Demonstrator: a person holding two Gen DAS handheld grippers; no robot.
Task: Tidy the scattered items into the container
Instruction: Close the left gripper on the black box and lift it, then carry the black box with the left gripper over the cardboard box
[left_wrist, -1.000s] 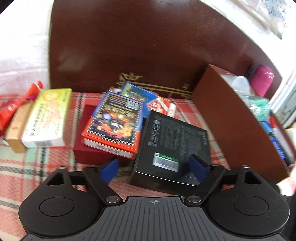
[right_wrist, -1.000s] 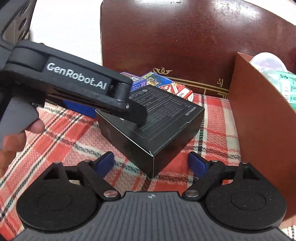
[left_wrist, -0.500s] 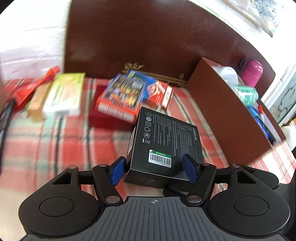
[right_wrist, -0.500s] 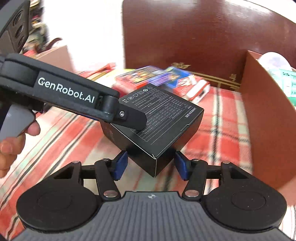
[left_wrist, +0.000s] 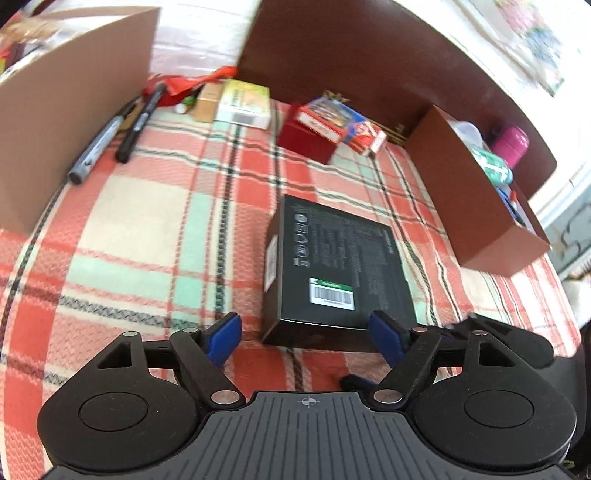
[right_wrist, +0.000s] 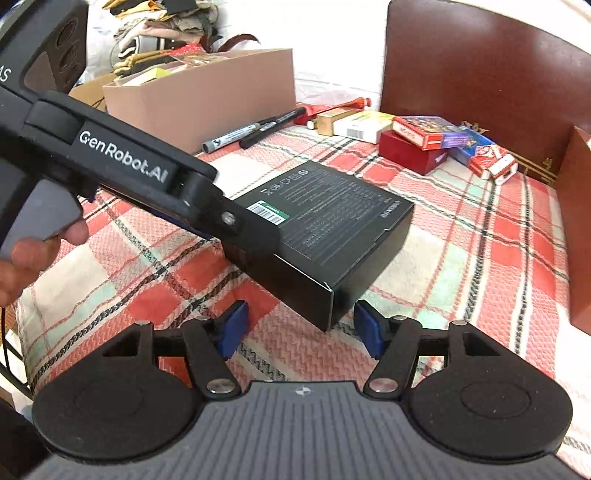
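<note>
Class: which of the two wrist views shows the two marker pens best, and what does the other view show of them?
The left wrist view is best: both marker pens lie full length beside the cardboard box. In the right wrist view the pens are smaller, seen at a low angle, but whole.

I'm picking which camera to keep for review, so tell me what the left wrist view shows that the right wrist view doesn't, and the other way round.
Only the left wrist view shows the pink bottle in the brown container.

Only the right wrist view shows a person's hand holding the left hand-held gripper's body, and the clothes pile.

Both show the black box, the two markers, the plaid cloth and the cardboard box.
</note>
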